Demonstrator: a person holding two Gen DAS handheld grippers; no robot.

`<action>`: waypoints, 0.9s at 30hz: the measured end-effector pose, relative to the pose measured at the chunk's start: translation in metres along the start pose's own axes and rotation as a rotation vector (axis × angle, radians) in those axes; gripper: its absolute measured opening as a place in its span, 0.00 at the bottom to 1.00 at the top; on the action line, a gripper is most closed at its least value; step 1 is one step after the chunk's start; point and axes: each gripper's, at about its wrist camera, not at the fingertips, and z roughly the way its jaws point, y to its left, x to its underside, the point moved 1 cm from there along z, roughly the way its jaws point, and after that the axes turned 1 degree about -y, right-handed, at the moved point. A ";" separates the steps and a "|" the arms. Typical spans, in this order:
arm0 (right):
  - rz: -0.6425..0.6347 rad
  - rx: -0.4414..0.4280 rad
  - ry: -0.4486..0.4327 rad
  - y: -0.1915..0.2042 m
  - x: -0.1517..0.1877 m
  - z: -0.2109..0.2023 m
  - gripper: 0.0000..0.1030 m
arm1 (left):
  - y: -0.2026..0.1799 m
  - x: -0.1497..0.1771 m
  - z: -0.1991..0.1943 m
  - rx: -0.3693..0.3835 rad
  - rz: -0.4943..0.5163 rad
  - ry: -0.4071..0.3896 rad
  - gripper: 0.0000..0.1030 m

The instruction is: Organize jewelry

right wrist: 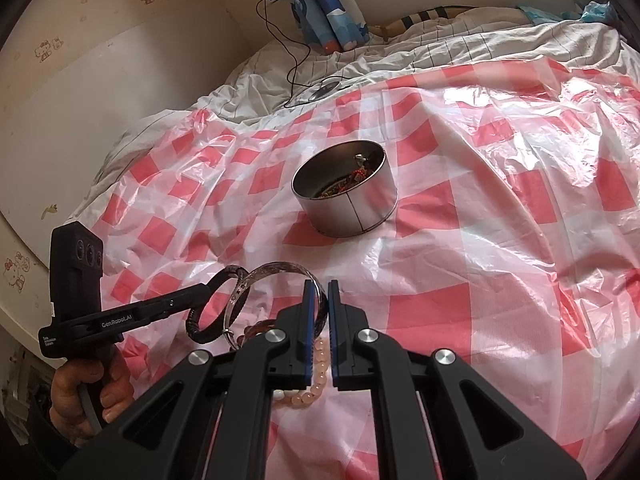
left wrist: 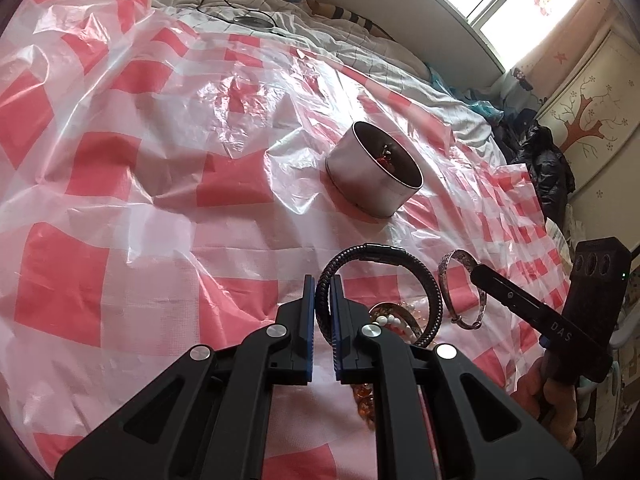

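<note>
A black braided bracelet (left wrist: pixel 436 300) stands up off the red-checked plastic sheet (left wrist: pixel 120 160), and my left gripper (left wrist: pixel 323 284) is shut on its left side. Just to the right, my right gripper (left wrist: pixel 478 270) is shut on a silver bangle (left wrist: pixel 450 266). In the right wrist view the bangle (right wrist: pixel 272 269) arcs out from the shut right gripper (right wrist: pixel 320 286), with the left gripper (right wrist: pixel 208 289) and black bracelet (right wrist: pixel 196 326) beside it. Pink and white bead bracelets (right wrist: pixel 320 364) lie under the fingers. A round metal tin (right wrist: pixel 348 208) with some jewelry inside stands farther off.
Amber beads (left wrist: pixel 364 400) lie on the sheet below my left gripper. A white quilt (right wrist: pixel 440 52) with a black cable (right wrist: pixel 296 64) and a round disc (left wrist: pixel 252 21) lies behind the sheet. Dark clothing (left wrist: pixel 548 168) is heaped at the bed's right edge.
</note>
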 end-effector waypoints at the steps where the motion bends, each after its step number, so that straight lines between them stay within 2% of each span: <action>1: 0.000 0.000 0.000 0.000 0.000 0.000 0.07 | -0.001 0.000 0.000 0.000 -0.001 0.000 0.06; 27: -0.008 0.000 0.002 0.001 -0.001 0.001 0.07 | -0.010 0.001 0.006 0.007 0.009 0.004 0.06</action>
